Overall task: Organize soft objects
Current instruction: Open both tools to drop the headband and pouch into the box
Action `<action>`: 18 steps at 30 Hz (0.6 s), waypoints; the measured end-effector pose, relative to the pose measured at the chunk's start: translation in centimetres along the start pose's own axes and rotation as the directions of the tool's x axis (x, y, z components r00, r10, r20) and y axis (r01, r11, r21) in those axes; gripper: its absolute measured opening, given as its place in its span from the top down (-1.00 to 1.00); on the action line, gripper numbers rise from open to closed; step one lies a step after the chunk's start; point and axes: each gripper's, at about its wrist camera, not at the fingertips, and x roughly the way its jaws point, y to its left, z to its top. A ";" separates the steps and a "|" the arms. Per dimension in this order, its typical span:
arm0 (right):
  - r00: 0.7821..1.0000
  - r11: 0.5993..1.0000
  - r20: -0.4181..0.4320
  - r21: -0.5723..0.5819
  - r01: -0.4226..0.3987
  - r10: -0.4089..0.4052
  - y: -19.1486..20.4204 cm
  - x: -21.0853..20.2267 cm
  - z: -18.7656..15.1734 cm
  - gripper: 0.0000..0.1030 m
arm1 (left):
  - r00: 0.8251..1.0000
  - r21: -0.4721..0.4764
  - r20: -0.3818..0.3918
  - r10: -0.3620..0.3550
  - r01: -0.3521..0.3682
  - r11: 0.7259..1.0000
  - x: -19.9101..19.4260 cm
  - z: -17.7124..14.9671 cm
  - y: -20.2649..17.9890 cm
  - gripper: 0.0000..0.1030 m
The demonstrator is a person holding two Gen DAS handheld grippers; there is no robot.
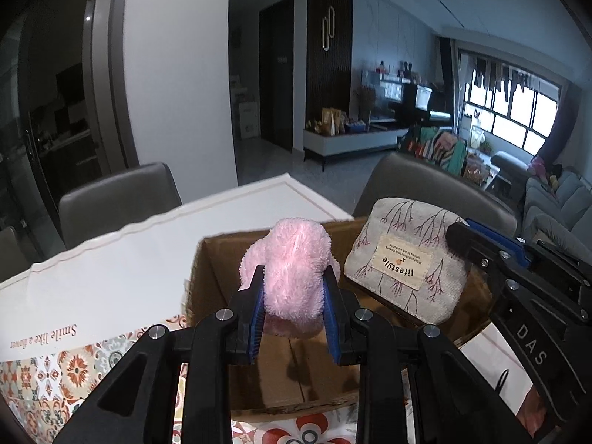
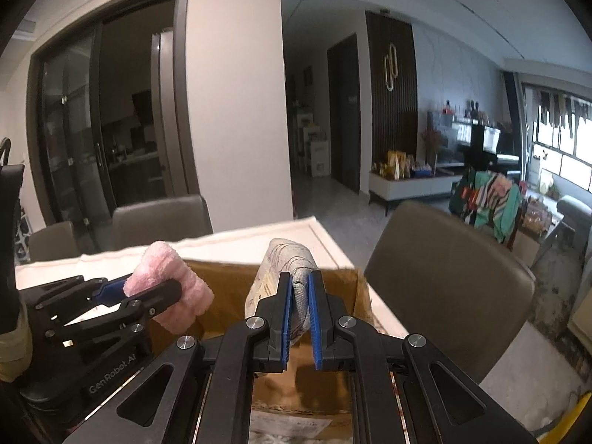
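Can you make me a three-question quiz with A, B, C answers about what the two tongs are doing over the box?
1. Where is the pink fluffy cloth?
A. above the cardboard box
B. on a chair
C. on the floor

2. What colour are the pads inside the tongs?
A. red
B. blue
C. yellow

3. What is the right tongs doing?
A. hanging open
B. squeezing the grey pouch
C. holding a cup

Answers: 1 A, the left tongs holds it over the open box. 2 B, blue strips line each finger. 3 B, the pouch's fabric is pinched between its fingers.
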 end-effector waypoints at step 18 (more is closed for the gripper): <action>0.992 1.000 -0.125 0.005 -0.006 0.007 -0.8 2.1 -1.5 0.45 | 0.999 0.018 -0.051 0.019 -0.018 1.000 0.9 -0.8 0.0 -0.06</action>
